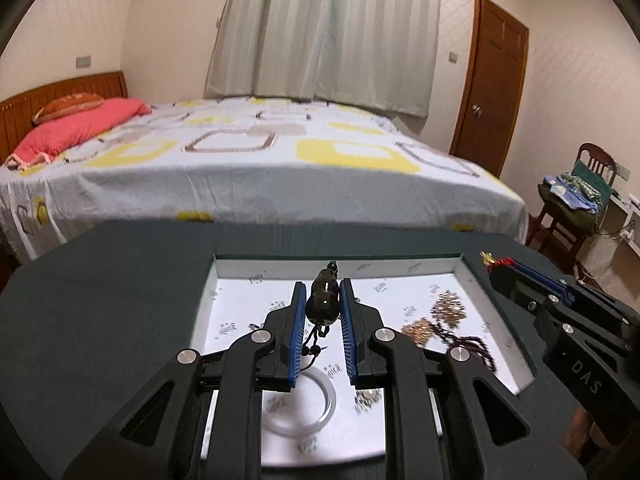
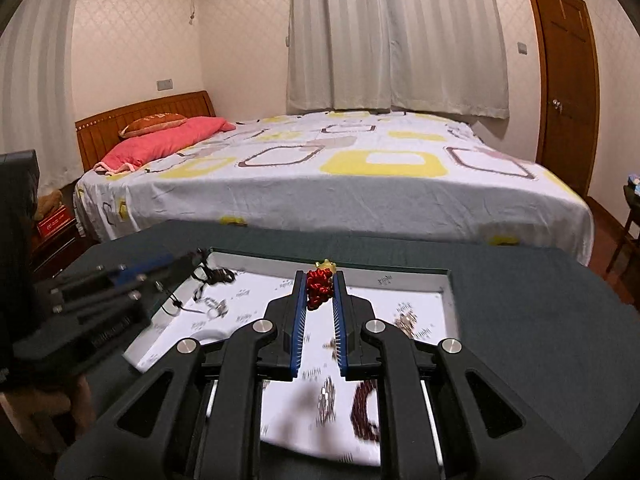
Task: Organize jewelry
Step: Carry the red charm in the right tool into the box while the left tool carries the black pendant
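Note:
My left gripper (image 1: 321, 294) is shut on a dark polished pendant (image 1: 323, 300) whose black cord hangs down over the white patterned tray (image 1: 240, 280). My right gripper (image 2: 319, 286) is shut on a red knotted ornament (image 2: 319, 290) with a gold tip, held above the same tray (image 2: 400, 280). In the left wrist view the right gripper (image 1: 494, 265) shows at the tray's right edge. In the tray lie a white bangle (image 1: 320, 412), gold filigree pieces (image 1: 448, 308), a dark bead string (image 1: 472, 344) and a small silver piece (image 1: 366, 398).
The tray sits on a dark green round table (image 1: 120, 280). A bed (image 1: 260, 160) with a patterned sheet stands beyond the table. A wooden chair (image 1: 576, 200) piled with cloth and a wooden door (image 1: 492, 80) are at right.

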The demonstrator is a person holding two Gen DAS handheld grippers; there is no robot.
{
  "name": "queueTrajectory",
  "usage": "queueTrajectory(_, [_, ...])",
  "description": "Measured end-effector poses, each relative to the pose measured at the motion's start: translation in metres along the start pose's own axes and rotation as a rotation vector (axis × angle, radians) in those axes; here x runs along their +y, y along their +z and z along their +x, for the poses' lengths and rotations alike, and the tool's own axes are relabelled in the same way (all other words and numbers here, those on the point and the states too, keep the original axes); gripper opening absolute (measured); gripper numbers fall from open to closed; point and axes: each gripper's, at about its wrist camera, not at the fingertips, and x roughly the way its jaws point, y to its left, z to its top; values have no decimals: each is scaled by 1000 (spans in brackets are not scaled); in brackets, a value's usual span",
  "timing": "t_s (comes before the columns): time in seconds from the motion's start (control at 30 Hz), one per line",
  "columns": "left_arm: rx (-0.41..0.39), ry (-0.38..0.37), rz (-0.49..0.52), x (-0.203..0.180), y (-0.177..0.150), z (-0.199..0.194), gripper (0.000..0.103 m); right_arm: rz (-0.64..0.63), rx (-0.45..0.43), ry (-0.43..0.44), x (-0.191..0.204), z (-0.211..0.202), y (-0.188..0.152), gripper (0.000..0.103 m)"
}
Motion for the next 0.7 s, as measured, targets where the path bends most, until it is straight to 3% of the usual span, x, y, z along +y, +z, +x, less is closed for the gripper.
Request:
queueTrajectory(0.27, [86, 51, -15, 5, -5, 50, 18, 29, 80, -20, -7, 61, -8, 13])
queueTrajectory(0.7, [171, 101, -1, 4, -8, 80, 18, 28, 197, -90, -3, 98, -13, 13])
